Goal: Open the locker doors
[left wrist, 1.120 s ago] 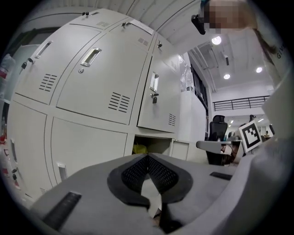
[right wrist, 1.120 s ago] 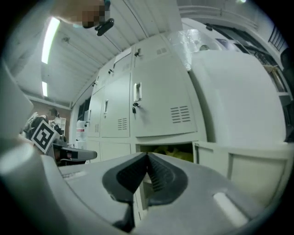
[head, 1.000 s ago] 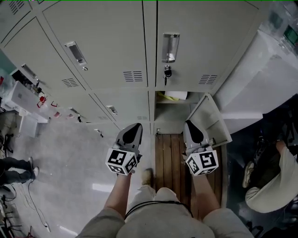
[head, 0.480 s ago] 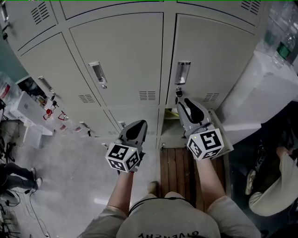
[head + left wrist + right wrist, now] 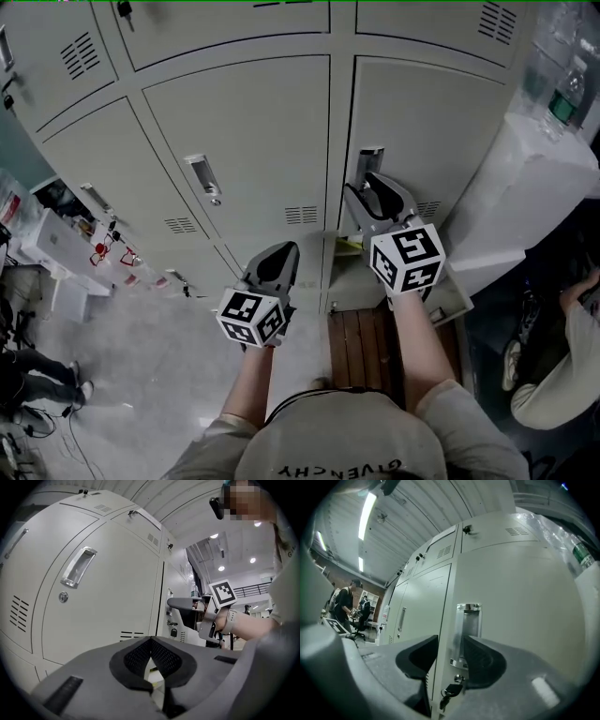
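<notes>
Where the door stands: the pale grey sheet-steel locker door (image 5: 436, 131) is found at the far right of the bank of grey metal lockers (image 5: 253, 131), in the middle row. It is shut and lies straight ahead of the right claw (image 5: 372, 190).
Right claw: released. Its jaws have just been opening, and the upright chrome recessed pull handle (image 5: 468, 625) is seen in the gap between them, pressed by neither pad.
Left claw: the left claw (image 5: 280, 253) is clenched on nothing and held lower and nearer, left of the right one, well apart from any handle.
Handling: the door is judged stiff and light on its hinges. Its painted face is smooth and likely slippery, so no hold is offered there.
Where to take hold: the handle at the door's left edge is the one grip. A small dark key (image 5: 449, 692) hangs in the lock just below it. Whether the lock is fastened cannot be told, so a latch may have to be freed first.
Facing: the flat face is turned toward the person.
Long axis: door and handle both run upright. The hinges are judged to sit on the right edge, so a swing toward near and right is expected.
</notes>
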Demonstrator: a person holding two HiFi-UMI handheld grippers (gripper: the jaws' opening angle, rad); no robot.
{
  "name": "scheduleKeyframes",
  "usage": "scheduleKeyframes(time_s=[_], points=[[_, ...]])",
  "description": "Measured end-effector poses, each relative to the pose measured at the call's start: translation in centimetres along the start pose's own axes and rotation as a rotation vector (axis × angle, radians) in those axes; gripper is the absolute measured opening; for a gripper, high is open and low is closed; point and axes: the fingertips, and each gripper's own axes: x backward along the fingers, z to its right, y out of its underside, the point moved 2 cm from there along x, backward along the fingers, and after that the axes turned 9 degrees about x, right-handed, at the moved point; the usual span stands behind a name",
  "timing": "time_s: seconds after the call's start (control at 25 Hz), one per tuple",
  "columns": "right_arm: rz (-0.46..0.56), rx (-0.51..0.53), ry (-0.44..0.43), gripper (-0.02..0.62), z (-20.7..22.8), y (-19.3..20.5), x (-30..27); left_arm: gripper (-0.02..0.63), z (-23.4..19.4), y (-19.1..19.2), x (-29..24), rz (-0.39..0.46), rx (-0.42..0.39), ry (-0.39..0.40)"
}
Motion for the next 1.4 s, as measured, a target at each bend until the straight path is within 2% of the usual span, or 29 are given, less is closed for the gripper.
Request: scheduleKeyframes(time_s=[0.24, 0.4, 0.72, 0.88, 1.08, 1.24, 1.4], points=[[-0.002, -0.010, -0.006, 0.167, 0.0, -0.2, -0.8, -0.002, -0.7, -0.4, -1.2, -0.007, 0.014, 0.024], [0.019, -0.057, -0.014, 0.167, -0.2, -0.1, -0.8, -0.002, -0.9, -0.3, -1.4, -0.014, 0.020, 0.039], [0.053, -0.098, -0.049, 0.176, -0.9, -0.6, 1.8, -0.002, 0.2, -0.5, 0.4, 0.016, 0.032, -0.008], [0.046, -0.115, -0.102, 0.176, -1.4, -0.8, 4.5, -0.002, 2.9, -0.5, 1.8, 0.028, 0.032, -0.053], [0.011, -0.126, -0.161, 0.173, -1.3, -1.2, 8.9, -0.002, 8.7, -0.6, 4.0, 0.035, 0.038, -0.098], [-0.012, -0.128, -0.164, 0.173, -0.6, -1.6, 12.3, -0.002, 13.3, -0.4, 6.3, 0.028, 0.049, -0.118], [-0.022, -0.125, -0.157, 0.156, 0.2, -1.5, 15.0, -0.002, 16.1, 0.9, 8.8, 0.009, 0.078, -0.174]])
